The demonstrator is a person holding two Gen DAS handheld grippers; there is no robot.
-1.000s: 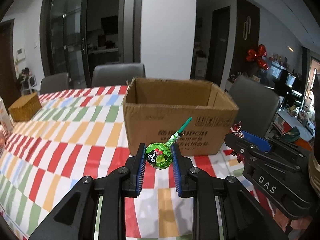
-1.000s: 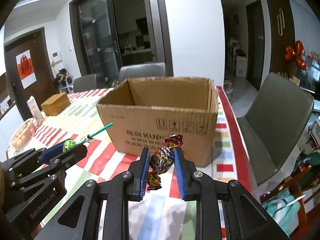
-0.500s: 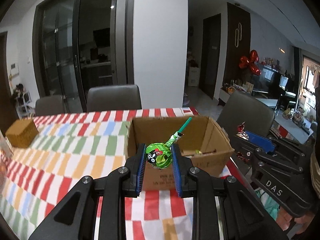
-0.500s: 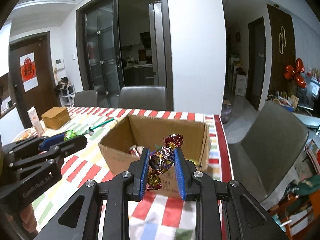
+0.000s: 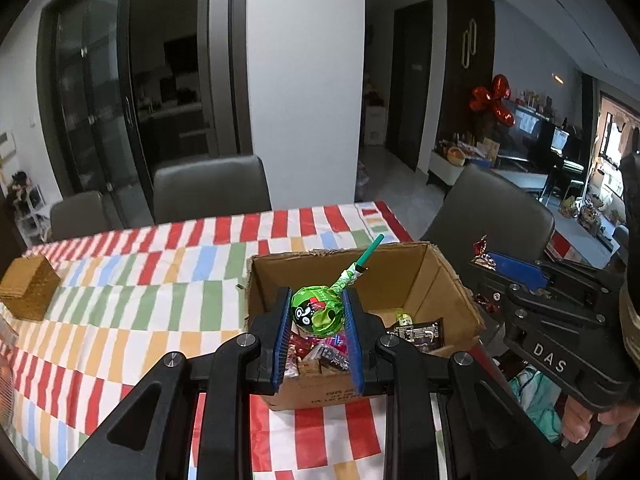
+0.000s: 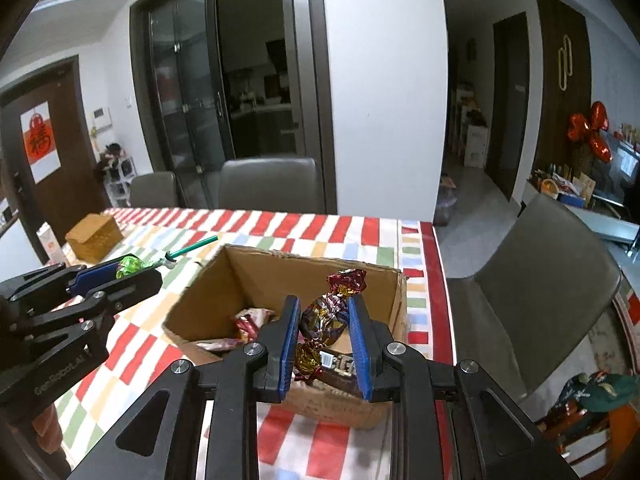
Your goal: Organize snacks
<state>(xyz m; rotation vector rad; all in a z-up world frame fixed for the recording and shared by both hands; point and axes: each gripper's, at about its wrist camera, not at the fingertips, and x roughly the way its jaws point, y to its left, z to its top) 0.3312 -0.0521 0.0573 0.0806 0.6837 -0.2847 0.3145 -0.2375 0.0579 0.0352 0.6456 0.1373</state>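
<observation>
Rose with both grippers since earlier frame; box side no longer faced, open top seen from above. Woven basket (image 5: 28, 287) at far left on striped tablecloth (image 5: 132, 320). Left gripper (image 5: 317, 314) clamped on green lollipop (image 5: 318, 312), stick angled up right, above near edge of cardboard box (image 5: 436, 280). Wrapped snacks (image 5: 416, 332) on box floor. Right gripper (image 6: 325, 320) clamped on foil candy (image 6: 328, 314), twisted end up, over box. Grey chair (image 6: 548, 280) at right.
</observation>
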